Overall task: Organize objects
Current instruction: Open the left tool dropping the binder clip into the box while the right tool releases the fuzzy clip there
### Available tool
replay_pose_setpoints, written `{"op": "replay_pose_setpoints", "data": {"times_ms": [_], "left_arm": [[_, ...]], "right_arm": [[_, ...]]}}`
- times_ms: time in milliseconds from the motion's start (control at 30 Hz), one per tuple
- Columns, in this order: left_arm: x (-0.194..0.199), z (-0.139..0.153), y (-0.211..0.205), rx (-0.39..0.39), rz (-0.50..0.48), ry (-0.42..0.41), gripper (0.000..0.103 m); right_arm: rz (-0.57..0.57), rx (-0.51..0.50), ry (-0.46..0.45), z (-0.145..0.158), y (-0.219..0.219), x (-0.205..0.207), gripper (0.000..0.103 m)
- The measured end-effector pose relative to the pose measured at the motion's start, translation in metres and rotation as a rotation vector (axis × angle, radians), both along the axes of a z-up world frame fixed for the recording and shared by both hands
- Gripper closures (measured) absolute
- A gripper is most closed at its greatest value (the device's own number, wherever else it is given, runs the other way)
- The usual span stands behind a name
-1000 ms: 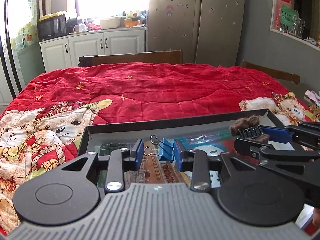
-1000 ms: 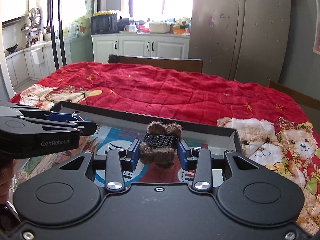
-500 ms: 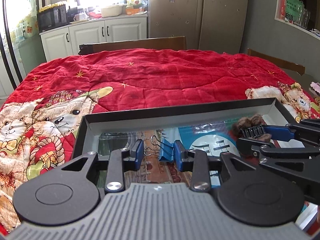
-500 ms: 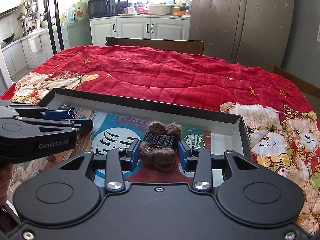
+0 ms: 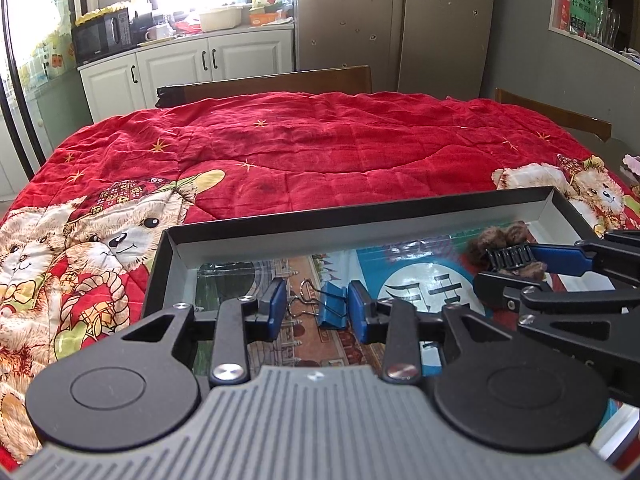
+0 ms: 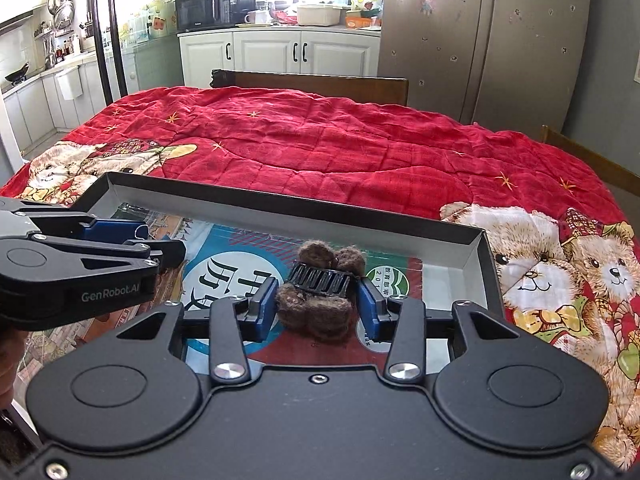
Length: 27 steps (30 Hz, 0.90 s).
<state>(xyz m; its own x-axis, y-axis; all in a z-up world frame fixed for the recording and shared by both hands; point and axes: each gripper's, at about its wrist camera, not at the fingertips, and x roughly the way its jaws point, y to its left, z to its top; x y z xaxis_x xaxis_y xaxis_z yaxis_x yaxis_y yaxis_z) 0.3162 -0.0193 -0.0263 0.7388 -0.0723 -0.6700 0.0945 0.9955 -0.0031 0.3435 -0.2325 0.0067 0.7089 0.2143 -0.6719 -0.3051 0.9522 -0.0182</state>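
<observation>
A shallow black tray [image 5: 360, 216] lined with printed paper lies on the red quilt. My left gripper [image 5: 317, 312] hovers over the tray's left part. A blue binder clip [image 5: 334, 312] with wire handles sits between its blue pads, and the jaws are opening. My right gripper [image 6: 316, 308] is over the tray's [image 6: 280, 208] right part. Its pads still touch a black hair claw with brown fuzzy balls [image 6: 320, 300], which is low over the tray floor, and these jaws are opening too. Each view shows the other gripper from the side: the right gripper [image 5: 508, 268] and the left gripper [image 6: 156, 240].
A red quilt [image 5: 320, 152] printed with teddy bears covers the table all around the tray. Wooden chair backs [image 6: 312, 84] stand at the far edge. White cabinets and a fridge [image 6: 480, 40] are behind. A hand [image 6: 8, 356] shows at the lower left.
Both views have tipped slightly downward and show more of the tray floor. The binder clip and the hair claw keep their places between the fingers.
</observation>
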Motion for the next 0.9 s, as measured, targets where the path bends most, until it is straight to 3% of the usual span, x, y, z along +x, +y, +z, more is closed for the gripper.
{"op": "replay_pose_setpoints", "data": {"times_ms": [333,900], "left_arm": [[-0.005,0.005,0.001,0.001,0.007,-0.043,0.037],[-0.018,0.018,0.001,-0.01,0.007,-0.091,0.033]], "right_arm": [[0.0,0.02,-0.022,0.003,-0.004,-0.003,0.057],[-0.02,0.042,-0.06,0.009,-0.01,-0.012,0.055]]}}
